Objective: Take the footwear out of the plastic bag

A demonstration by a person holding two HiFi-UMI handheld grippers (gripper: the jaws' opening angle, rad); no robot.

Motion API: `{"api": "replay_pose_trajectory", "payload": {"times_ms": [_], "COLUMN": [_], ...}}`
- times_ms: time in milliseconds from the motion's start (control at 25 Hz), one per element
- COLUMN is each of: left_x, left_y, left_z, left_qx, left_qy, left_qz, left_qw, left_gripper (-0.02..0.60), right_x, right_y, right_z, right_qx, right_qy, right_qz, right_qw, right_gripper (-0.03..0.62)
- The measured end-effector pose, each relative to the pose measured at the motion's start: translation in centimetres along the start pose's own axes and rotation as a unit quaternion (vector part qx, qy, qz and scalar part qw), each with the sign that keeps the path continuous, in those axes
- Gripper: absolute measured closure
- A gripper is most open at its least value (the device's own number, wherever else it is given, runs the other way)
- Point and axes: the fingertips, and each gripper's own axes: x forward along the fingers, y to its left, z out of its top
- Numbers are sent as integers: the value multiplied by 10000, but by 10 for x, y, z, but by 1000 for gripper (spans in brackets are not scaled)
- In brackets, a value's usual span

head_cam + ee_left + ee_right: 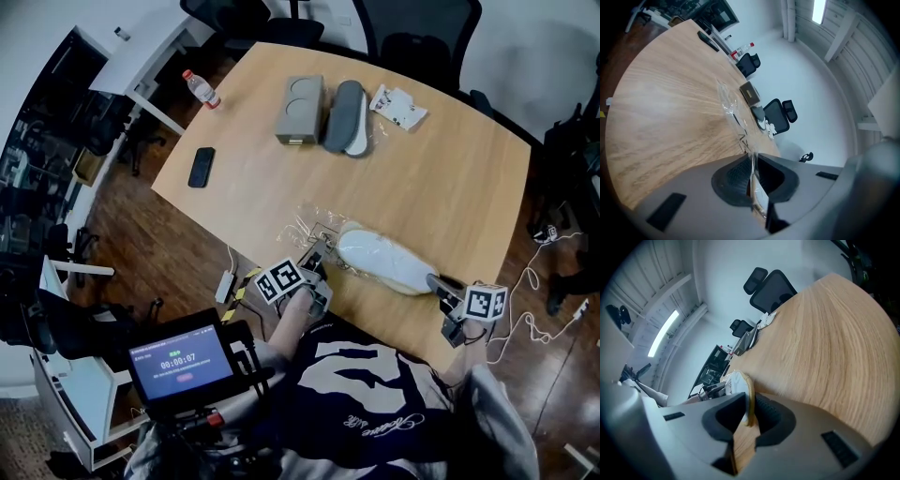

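Clamping plastic bag edge: left claw | slipper heel: right claw | both near table edge

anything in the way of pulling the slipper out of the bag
Nothing visible: the right gripper clamps the slipper at its end, the left gripper pinches the plastic bag, and bare table lies around them.

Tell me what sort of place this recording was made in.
Probably an office meeting room: a big wooden table, dark swivel chairs along its far side, and a white desk beside it.
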Motion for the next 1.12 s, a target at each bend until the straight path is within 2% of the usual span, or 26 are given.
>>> {"api": "replay_pose_trajectory", "payload": {"times_ms": [280,480,680,760,840,1000,1120], "left_x": [-18,-44,-62,-61,-55,-31,-10], "left_y": [14,32,48,48,45,29,13], "left_z": [37,71,83,80,73,46,22], "left_qx": [346,606,588,514,459,354,75], "left_qy": [-576,-1187,-1563,-1576,-1491,-1140,-901], "left_qz": [390,971,1380,1364,1279,979,698], "left_qw": [9970,9863,9763,9767,9794,9880,9935], "left_gripper": [575,575,575,576,575,575,575], "right_x": [-33,-54,-78,-87,-94,-101,-101], "right_y": [1,9,30,44,56,77,98], "right_z": [-8,-6,15,27,39,59,76], "right_qx": [122,257,547,774,775,662,464], "right_qy": [-220,-647,-1383,-1756,-2013,-2242,-2349], "right_qz": [-202,-201,59,303,447,570,736], "right_qw": [9995,9974,9889,9810,9754,9706,9681], "right_gripper": [540,543,547,548,549,549,549]}}
